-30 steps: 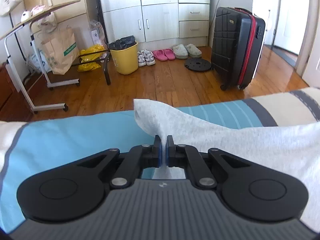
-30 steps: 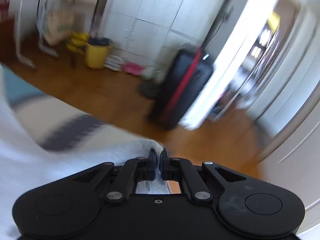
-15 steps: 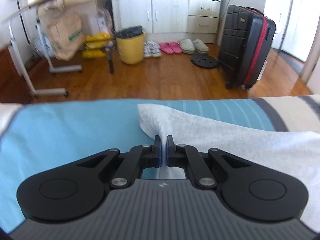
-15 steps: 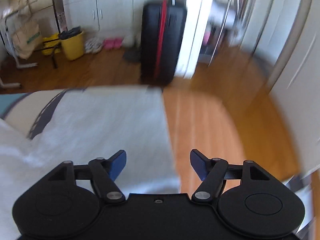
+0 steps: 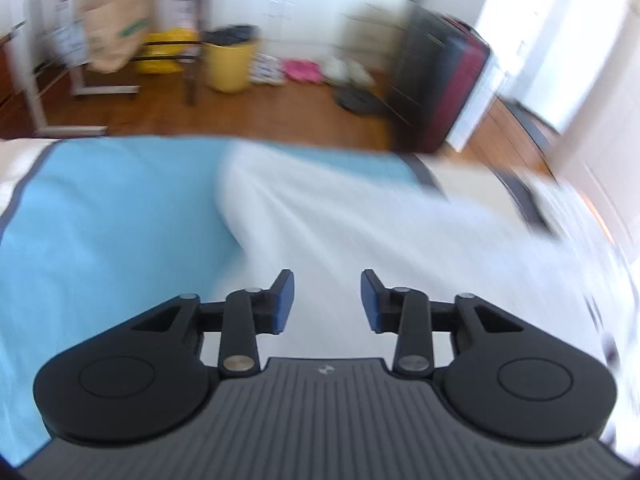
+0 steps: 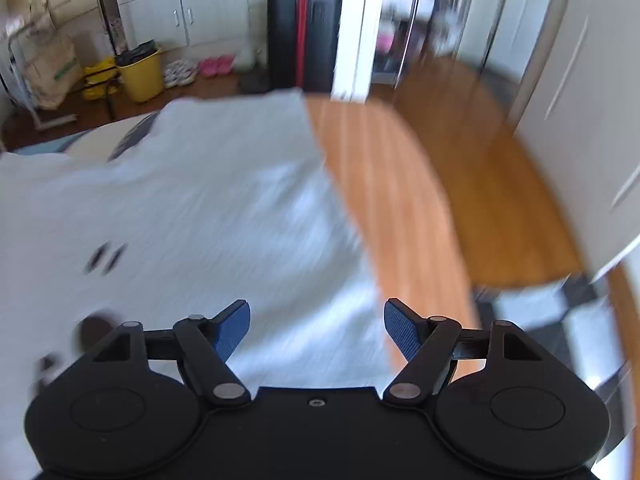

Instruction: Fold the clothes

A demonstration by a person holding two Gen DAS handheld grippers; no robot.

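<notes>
**Now: pale grey garment spread on the bed**

The pale grey garment (image 5: 360,220) lies loose across the bed (image 5: 100,220), covering the blue sheet's right part and reaching the bed's edge by the wooden floor (image 6: 400,168). Above the garment, the left hand-held gripper (image 5: 327,300) has its jaws apart, holding nothing. The right hand-held gripper (image 6: 317,328) is likewise spread wide over the garment. Beyond the bed stand a yellow bin (image 5: 230,64) and a black suitcase (image 6: 304,32).

On the wooden floor (image 6: 460,184) a yellow bin (image 5: 230,64) stands beside pink slippers (image 5: 302,70). A black suitcase (image 6: 304,32) with a red stripe stands near white cabinets (image 6: 180,12). A paper bag (image 5: 114,28) hangs at the left. The bed has a blue sheet (image 5: 108,232).
</notes>
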